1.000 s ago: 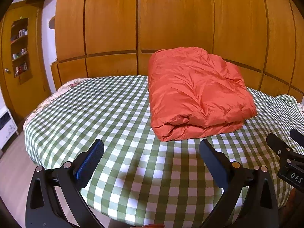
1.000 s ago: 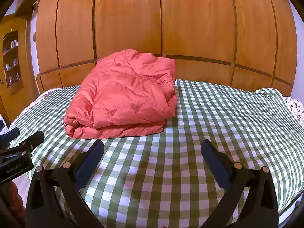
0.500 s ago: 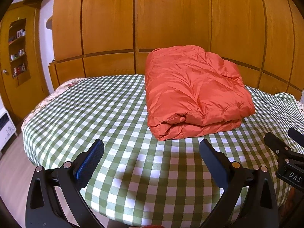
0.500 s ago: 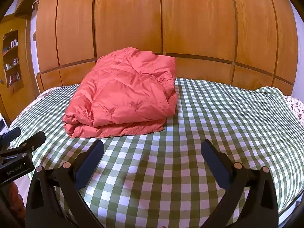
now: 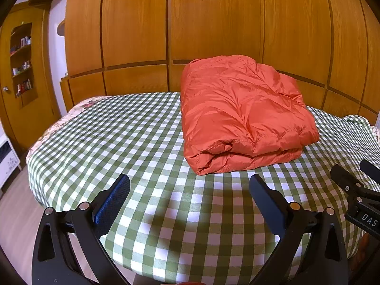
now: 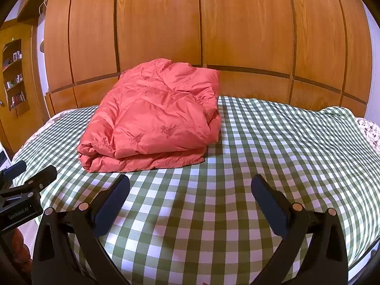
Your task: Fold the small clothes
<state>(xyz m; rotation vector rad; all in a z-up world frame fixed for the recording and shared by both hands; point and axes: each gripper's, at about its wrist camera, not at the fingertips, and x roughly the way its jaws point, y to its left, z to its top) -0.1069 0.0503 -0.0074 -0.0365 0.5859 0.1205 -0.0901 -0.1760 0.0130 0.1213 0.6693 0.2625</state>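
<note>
An orange puffy jacket [image 5: 239, 116] lies folded in a thick bundle on the green checked cloth [image 5: 123, 137]. It also shows in the right wrist view [image 6: 156, 123], left of centre. My left gripper [image 5: 190, 190] is open and empty, low over the cloth's near edge, short of the jacket's front fold. My right gripper [image 6: 190, 190] is open and empty, in front of and to the right of the jacket. Each gripper shows at the edge of the other's view: the right one [image 5: 356, 190], the left one [image 6: 26, 182].
Wooden panelled cupboards [image 5: 213, 23] stand right behind the table. A door with shelves [image 5: 21, 66] and a white appliance [image 5: 7, 156] are at the far left. A floral cloth [image 6: 368, 128] peeks out at the right edge.
Both grippers have eased slightly closer to the table. The jacket sits a touch higher in the views. Nothing was gripped or released.
</note>
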